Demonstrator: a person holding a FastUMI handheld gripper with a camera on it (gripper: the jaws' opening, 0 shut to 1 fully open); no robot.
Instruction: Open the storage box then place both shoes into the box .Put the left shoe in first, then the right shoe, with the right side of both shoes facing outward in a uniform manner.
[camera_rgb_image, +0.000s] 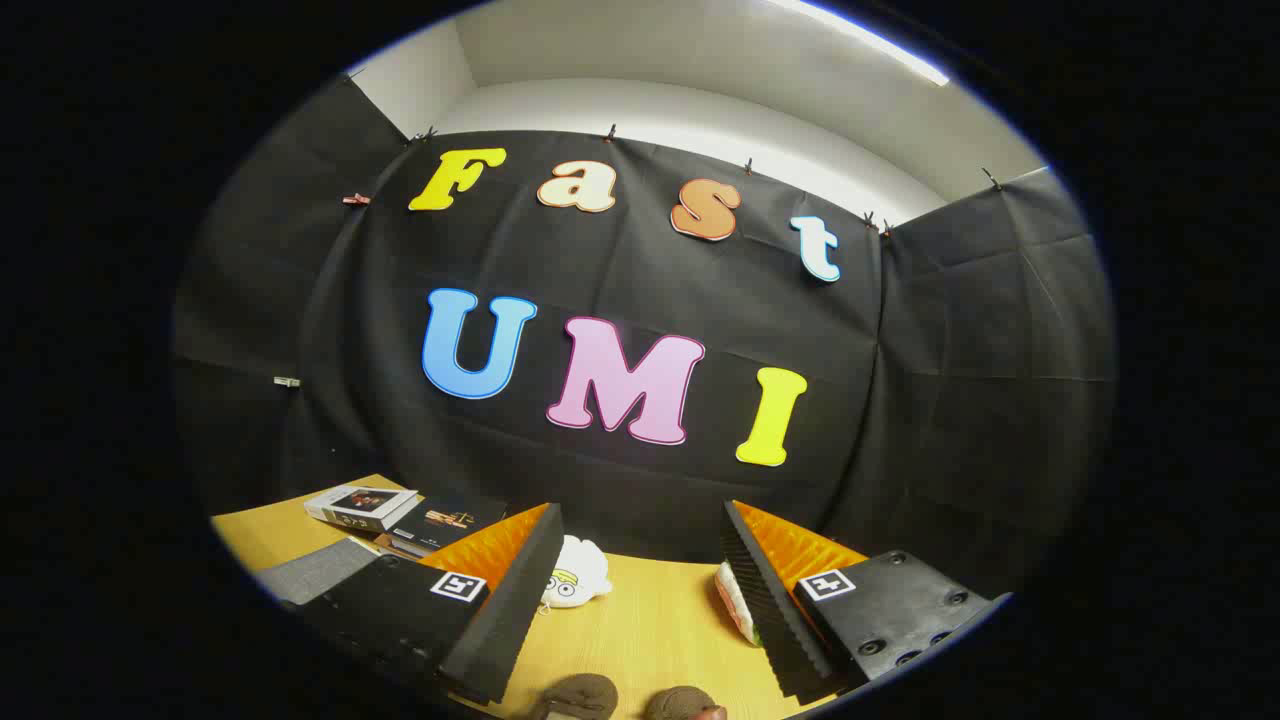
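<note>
My gripper (640, 508) is open and held above a wooden table (650, 630), with nothing between its fingers. Two brown rounded things, possibly the shoes, show at the near end of the gap: one (585, 695) toward the left finger and one (682, 704) toward the right. Only their tops are visible. A grey fabric-covered thing (318, 570), possibly the storage box, lies to the left of the left finger, partly hidden by it.
A white plush toy with cartoon eyes (575, 580) lies against the inner side of the left finger. A white, red and green object (735, 600) peeks out beside the right finger. Two books (360, 505) (440, 525) lie at the table's far left.
</note>
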